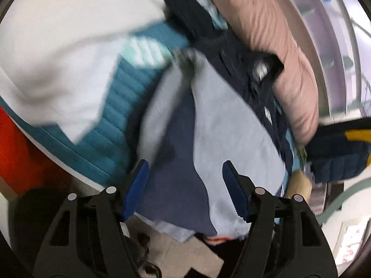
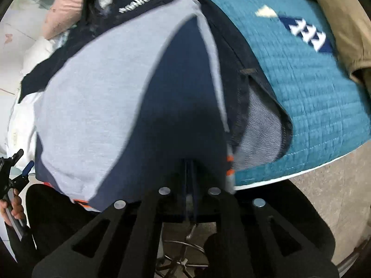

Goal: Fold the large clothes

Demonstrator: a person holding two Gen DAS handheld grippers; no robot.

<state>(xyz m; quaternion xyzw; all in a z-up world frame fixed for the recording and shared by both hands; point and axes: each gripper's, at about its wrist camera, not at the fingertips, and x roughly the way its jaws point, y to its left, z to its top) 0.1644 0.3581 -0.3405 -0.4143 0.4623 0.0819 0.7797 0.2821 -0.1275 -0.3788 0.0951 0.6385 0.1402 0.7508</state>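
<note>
A large top [image 2: 92, 92] in light blue and navy panels with orange hem trim lies over a teal quilted mat [image 2: 301, 81]. My right gripper [image 2: 190, 171] is shut on the navy middle panel at the near hem, and the cloth drapes over its tips. In the left wrist view the same top [image 1: 231, 127] spreads ahead of my left gripper [image 1: 185, 180]. Its blue pads [image 1: 139, 185] stand wide apart and do not press on the cloth. The right wrist view shows the left gripper [image 2: 14, 169] at the far left edge, held by a hand [image 2: 11, 206].
A dark navy garment with white lettering [image 2: 129, 7] and a pink cushion [image 1: 278, 46] lie beyond the top. A white cloth [image 1: 58, 58] covers the mat's left part. Denim fabric [image 2: 255, 127] and a tan garment [image 2: 343, 23] lie to the right. A tiled floor [image 2: 324, 197] is below the mat's edge.
</note>
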